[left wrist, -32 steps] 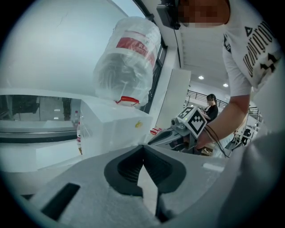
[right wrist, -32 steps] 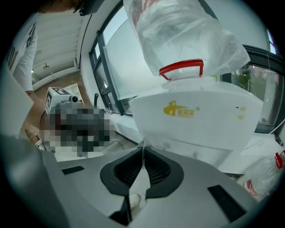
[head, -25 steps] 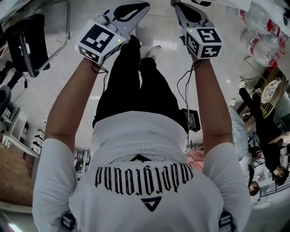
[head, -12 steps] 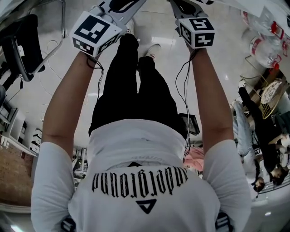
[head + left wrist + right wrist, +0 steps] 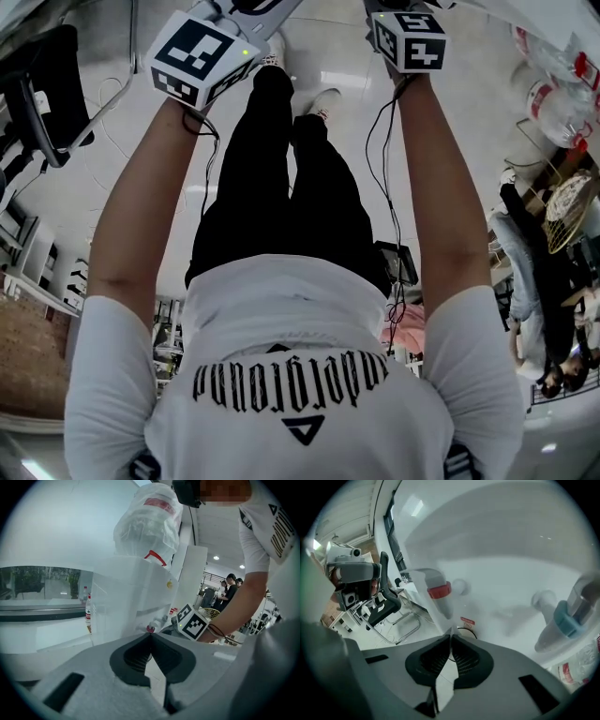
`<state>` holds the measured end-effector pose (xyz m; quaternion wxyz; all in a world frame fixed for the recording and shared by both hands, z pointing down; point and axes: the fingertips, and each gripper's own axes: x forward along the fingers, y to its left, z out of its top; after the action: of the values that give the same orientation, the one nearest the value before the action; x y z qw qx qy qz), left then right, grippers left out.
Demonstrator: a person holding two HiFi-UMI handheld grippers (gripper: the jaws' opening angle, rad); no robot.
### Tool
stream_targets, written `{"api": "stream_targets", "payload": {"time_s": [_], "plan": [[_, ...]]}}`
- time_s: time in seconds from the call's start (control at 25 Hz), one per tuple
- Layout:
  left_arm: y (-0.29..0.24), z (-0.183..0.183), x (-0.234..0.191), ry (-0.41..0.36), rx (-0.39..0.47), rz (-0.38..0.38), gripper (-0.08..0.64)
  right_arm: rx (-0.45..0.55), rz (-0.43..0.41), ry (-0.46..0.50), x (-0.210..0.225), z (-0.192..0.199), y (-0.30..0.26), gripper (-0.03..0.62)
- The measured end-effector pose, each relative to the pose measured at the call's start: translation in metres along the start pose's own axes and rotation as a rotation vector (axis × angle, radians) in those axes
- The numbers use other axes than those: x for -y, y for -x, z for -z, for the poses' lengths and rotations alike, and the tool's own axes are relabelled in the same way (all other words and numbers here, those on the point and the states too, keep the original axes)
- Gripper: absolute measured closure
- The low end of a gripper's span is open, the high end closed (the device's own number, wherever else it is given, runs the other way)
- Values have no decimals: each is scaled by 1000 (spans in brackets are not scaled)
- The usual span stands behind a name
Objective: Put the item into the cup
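Neither a cup nor a loose item shows clearly in any view. My left gripper (image 5: 150, 633) is shut, its dark pads meeting at the tips with nothing between them. My right gripper (image 5: 451, 637) is likewise shut and empty. In the head view both arms reach forward, with the left marker cube (image 5: 202, 56) and right marker cube (image 5: 410, 39) at the top edge; the jaws run out of frame there. The right gripper's marker cube (image 5: 193, 623) also appears beyond the left jaws.
A knotted clear plastic bag (image 5: 147, 522) sits on a translucent box ahead of the left gripper, with a small water bottle (image 5: 87, 613) behind. A red-capped bottle (image 5: 438, 595) and a blue-collared bottle (image 5: 565, 620) lie blurred past the right jaws. An office chair (image 5: 47, 89) stands at left.
Both arms have stretched further forward, carrying the two marker cubes up toward the top edge of the head view. The jaws have slid out of that frame.
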<state>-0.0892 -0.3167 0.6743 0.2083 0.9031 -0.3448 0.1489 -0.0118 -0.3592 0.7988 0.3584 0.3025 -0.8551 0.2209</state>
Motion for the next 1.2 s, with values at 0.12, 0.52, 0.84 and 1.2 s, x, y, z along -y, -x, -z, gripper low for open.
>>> {"api": "stream_targets", "payload": {"time_s": [0.12,0.52,0.84,1.2], "plan": [[1,6,-4,6,-4,-9,545,-8,17,-8,4,3,-7,568],[-7,9,-9,32,-1,-8,545,-15,28,-30,11,8,-17,568],[-6,8,1,34,-6,2,545,-11,24,-34,5,5,-12,568],[-2,-11,23,26,4,4,545,38,27,-30,-8,-11,21,568]]}}
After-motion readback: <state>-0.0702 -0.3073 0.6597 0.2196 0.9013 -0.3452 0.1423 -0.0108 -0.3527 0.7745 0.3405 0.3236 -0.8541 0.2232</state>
